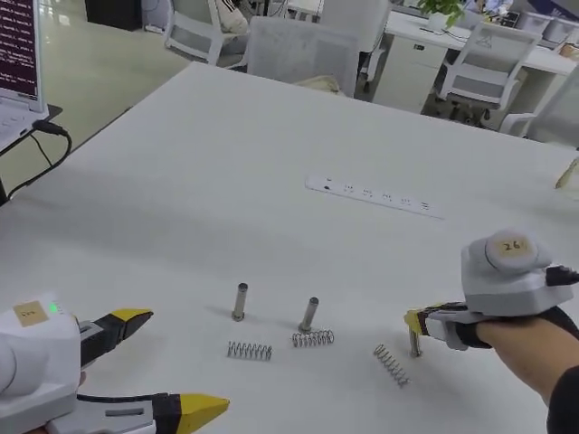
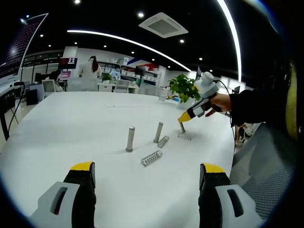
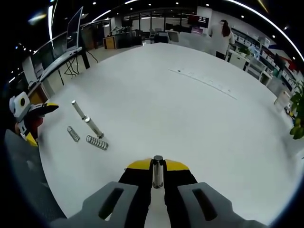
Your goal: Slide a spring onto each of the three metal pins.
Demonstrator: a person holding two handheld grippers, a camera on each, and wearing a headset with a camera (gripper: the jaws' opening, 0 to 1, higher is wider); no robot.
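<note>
Well, right hand-held gripper clamped on pin — left hand-held gripper wide open, empty — slack grip, pin could topple.

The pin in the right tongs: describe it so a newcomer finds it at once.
On the white table, find the row of pins and springs nearest the person. It is the rightmost pin, beside a loose spring; unlike the left pin and middle pin, the right tongs clamp its top.

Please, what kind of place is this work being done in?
Most likely an open-plan office: swivel office chairs stand behind the large white table, a power strip lies on it, and an air vent is set in the ceiling among recessed lights.
</note>
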